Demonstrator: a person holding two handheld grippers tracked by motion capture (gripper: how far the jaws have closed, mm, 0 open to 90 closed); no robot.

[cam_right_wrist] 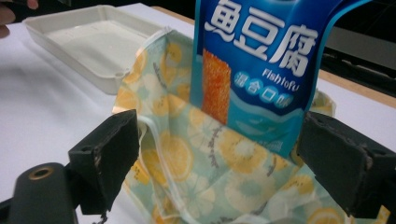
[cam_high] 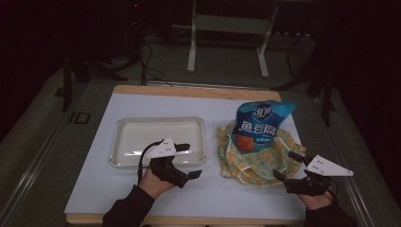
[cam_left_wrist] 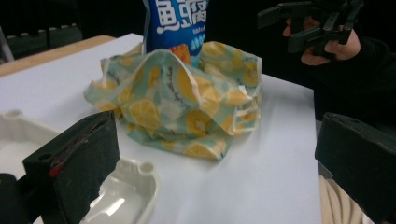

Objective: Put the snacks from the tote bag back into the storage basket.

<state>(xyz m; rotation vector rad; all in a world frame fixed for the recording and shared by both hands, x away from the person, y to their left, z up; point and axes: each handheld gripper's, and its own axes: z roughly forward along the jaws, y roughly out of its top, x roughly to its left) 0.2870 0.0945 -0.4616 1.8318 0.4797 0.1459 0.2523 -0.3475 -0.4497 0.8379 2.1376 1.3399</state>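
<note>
Snack bag (cam_high: 259,124) stands upright in crumpled lemon-print cloth bag (cam_high: 255,158), right of empty white tray (cam_high: 158,140) on surface. Left gripper (cam_high: 187,161) and right gripper (cam_high: 287,164): fingers spread, grasping nothing. Judgement: snack bag light, slippery, crushable; pinch top edge. Cloth limp; take rim.

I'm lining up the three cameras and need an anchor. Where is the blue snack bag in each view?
High view: blue snack bag stands right of centre, in the lemon-print cloth bag.
Left gripper view: top centre, rising behind the cloth, its top cut off.
Right gripper view: upper centre-right, between the claw's jaws.
Shared landmark: the white tray, beside the cloth bag.
</note>
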